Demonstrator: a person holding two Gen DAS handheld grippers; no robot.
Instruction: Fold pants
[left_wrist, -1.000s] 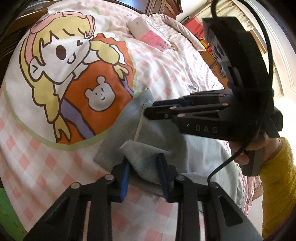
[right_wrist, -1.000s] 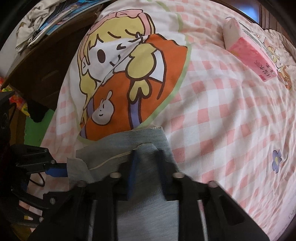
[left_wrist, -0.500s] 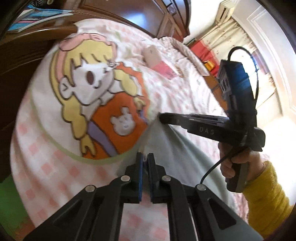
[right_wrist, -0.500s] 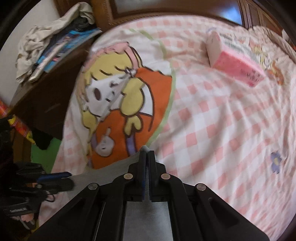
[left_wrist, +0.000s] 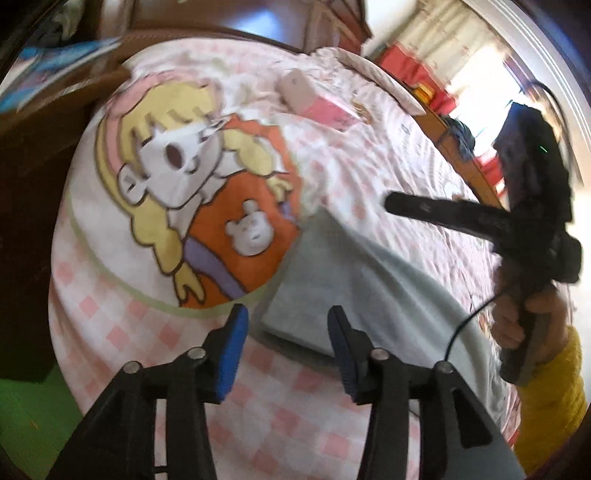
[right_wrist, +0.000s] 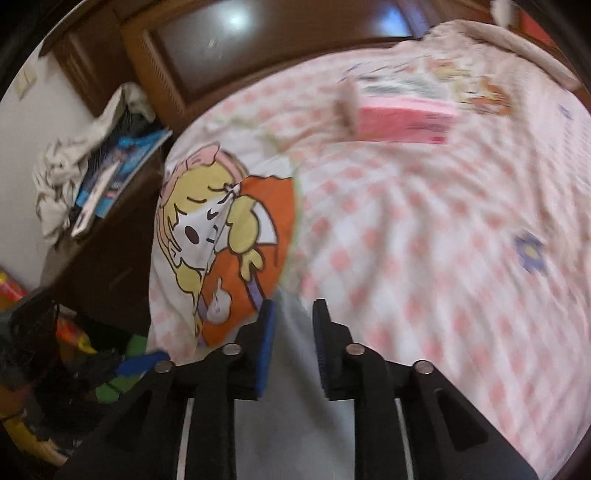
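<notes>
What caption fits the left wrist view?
Open left gripper above grey pants folded on a cartoon-print bedspread, right gripper held alongside.

Folded pale grey pants on the checked bedspread

The pants (left_wrist: 332, 284) are a light grey-blue cloth, folded into a flat, layered slab with a squared end and straight edges. They lie on the pink-and-white checked bedspread (left_wrist: 122, 332), the squared end touching the lower right rim of its cartoon girl print (left_wrist: 207, 206), one corner overlapping the print's orange part. In the right wrist view they are a plain grey strip (right_wrist: 291, 406) just below that print.
</notes>
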